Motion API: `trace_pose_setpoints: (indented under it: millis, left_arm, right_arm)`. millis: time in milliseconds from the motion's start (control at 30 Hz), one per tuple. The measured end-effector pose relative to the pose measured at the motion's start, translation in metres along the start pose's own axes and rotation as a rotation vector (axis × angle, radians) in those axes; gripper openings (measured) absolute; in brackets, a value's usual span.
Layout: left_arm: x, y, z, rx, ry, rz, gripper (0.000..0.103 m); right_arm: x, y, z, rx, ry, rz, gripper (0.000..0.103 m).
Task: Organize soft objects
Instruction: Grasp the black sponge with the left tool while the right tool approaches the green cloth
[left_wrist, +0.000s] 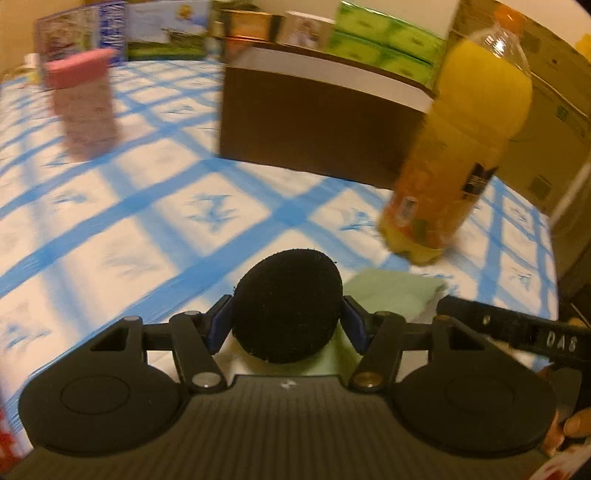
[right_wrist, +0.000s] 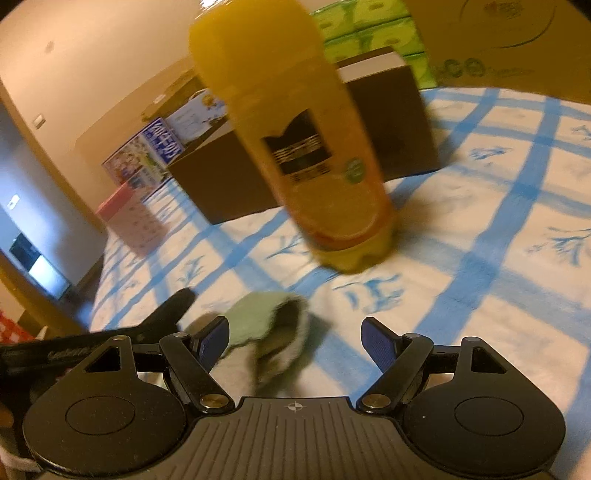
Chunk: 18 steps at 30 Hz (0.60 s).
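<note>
A white cloth with a blue grid and small blue sprigs (left_wrist: 122, 206) covers the whole surface, and both views are smeared by motion, so print on any package cannot be read. Far left stands a tall pink-topped box (left_wrist: 83, 99), its sides only a blur. Behind it along the far edge runs a row of picture boxes (left_wrist: 162, 29), cut off at the top. In the middle sits a dark brown box (left_wrist: 314, 125) with a pale top, flat-sided and matte. Stacks of green packs (left_wrist: 384, 44) rise behind it. To the right a clear plastic bottle of orange drink (left_wrist: 465, 147) stands on the cloth, its cap out of frame in the right wrist view.

Near the front, the left gripper (left_wrist: 286, 317) has its blue pads pressed against both sides of a black round soft pad (left_wrist: 288, 306), fuzzy and disc-shaped, lifted off the cloth. Under and just right of it lies a pale green cloth (left_wrist: 399, 295), soft and rumpled; in the right wrist view its folded edge curls open, showing a greyish inside (right_wrist: 269, 328). The right gripper (right_wrist: 295, 343) stands wide apart with nothing between its fingers; its left pad is just beside the green cloth, though whether it touches I cannot tell.
</note>
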<state>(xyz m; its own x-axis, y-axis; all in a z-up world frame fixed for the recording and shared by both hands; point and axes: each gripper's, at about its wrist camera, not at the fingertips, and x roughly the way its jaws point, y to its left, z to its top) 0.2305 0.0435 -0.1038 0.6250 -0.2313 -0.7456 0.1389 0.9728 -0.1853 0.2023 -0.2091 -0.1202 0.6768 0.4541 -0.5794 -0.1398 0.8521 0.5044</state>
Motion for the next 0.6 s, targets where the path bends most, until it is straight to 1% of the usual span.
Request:
trace_pose_setpoints:
  millis: [67, 133, 200, 233, 267, 333, 367, 400, 433, 500, 600]
  left_arm:
    - [-0.014, 0.009, -0.009, -0.025, -0.015, 0.048, 0.059]
    - [-0.024, 0.02, -0.018, -0.064, -0.014, 0.095, 0.059]
    - [-0.031, 0.031, -0.027, -0.111, -0.013, 0.132, 0.059]
    - [-0.033, 0.037, -0.031, -0.133, -0.008, 0.145, 0.059]
    - [-0.035, 0.041, -0.035, -0.153, -0.003, 0.153, 0.059]
    - [-0.039, 0.046, -0.042, -0.18, 0.007, 0.155, 0.059]
    - [-0.04, 0.047, -0.045, -0.184, 0.011, 0.155, 0.059]
    - [-0.042, 0.047, -0.048, -0.181, 0.012, 0.156, 0.059]
    - [-0.043, 0.045, -0.049, -0.175, 0.012, 0.16, 0.059]
    - [-0.044, 0.041, -0.051, -0.157, 0.012, 0.166, 0.059]
    - [-0.046, 0.036, -0.054, -0.149, 0.01, 0.157, 0.059]
  right_arm:
    - [0.007, 0.003, -0.001, 0.007, 0.006, 0.02, 0.079]
    - [0.015, 0.005, -0.001, 0.014, 0.018, 0.025, 0.078]
    - [0.023, 0.008, -0.001, 0.01, 0.03, 0.039, 0.066]
    - [0.026, 0.011, -0.001, 0.001, 0.038, 0.046, 0.064]
    - [0.028, 0.013, -0.002, -0.01, 0.042, 0.046, 0.06]
    - [0.03, 0.02, -0.002, -0.04, 0.05, 0.046, 0.048]
    - [0.03, 0.022, -0.003, -0.052, 0.048, 0.044, 0.039]
    - [0.029, 0.025, -0.003, -0.067, 0.046, 0.039, 0.032]
    - [0.027, 0.027, -0.004, -0.084, 0.044, 0.038, 0.03]
    - [0.023, 0.031, -0.004, -0.107, 0.041, 0.046, 0.017]
    - [0.013, 0.035, -0.001, -0.128, 0.022, 0.053, 0.008]
